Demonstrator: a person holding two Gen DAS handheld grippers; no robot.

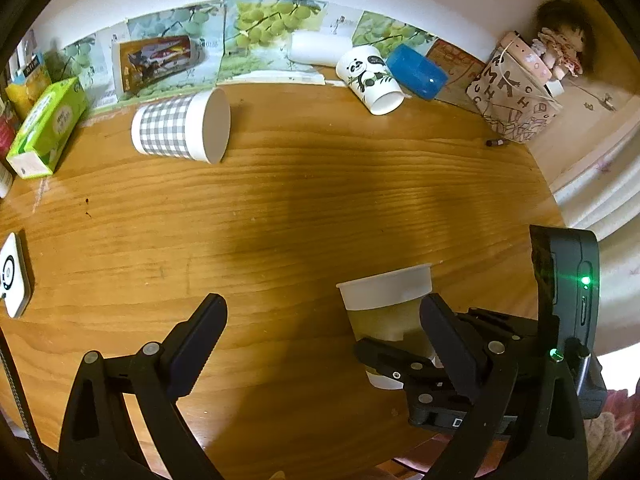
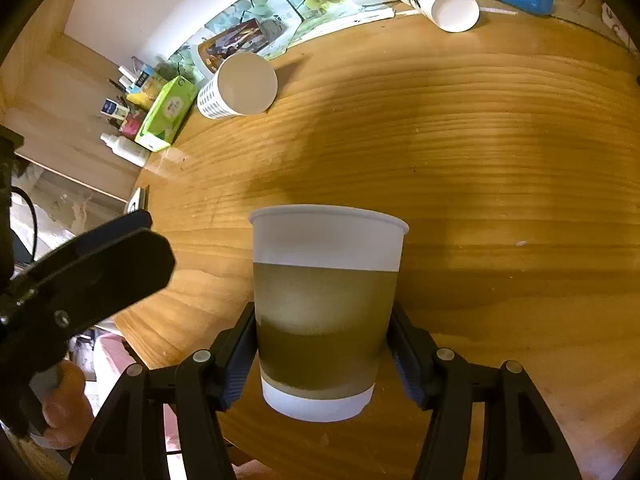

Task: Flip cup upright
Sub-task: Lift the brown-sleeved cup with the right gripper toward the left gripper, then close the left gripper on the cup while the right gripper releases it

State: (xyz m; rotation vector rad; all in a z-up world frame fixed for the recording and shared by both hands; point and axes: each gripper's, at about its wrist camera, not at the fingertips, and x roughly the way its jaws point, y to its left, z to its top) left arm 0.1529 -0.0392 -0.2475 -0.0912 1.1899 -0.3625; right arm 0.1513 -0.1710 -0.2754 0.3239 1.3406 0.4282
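A white paper cup with an olive-green band [image 2: 326,304] stands upright, rim up, between the two fingers of my right gripper [image 2: 322,356], which is shut on its lower half, just above or on the wooden table [image 2: 480,160]. The same cup [image 1: 386,304] shows in the left wrist view at lower right, held by the right gripper [image 1: 400,364]. My left gripper [image 1: 320,320] is open and empty, to the left of that cup. One of its fingers [image 2: 100,264] shows at the left in the right wrist view.
A grey checked cup [image 1: 180,130] lies on its side at the back left, a panda cup [image 1: 370,78] and a blue container [image 1: 416,72] lie at the back right. A green box [image 1: 48,128], a patterned box [image 1: 516,100] and a white device [image 1: 14,276] stand around the table edges.
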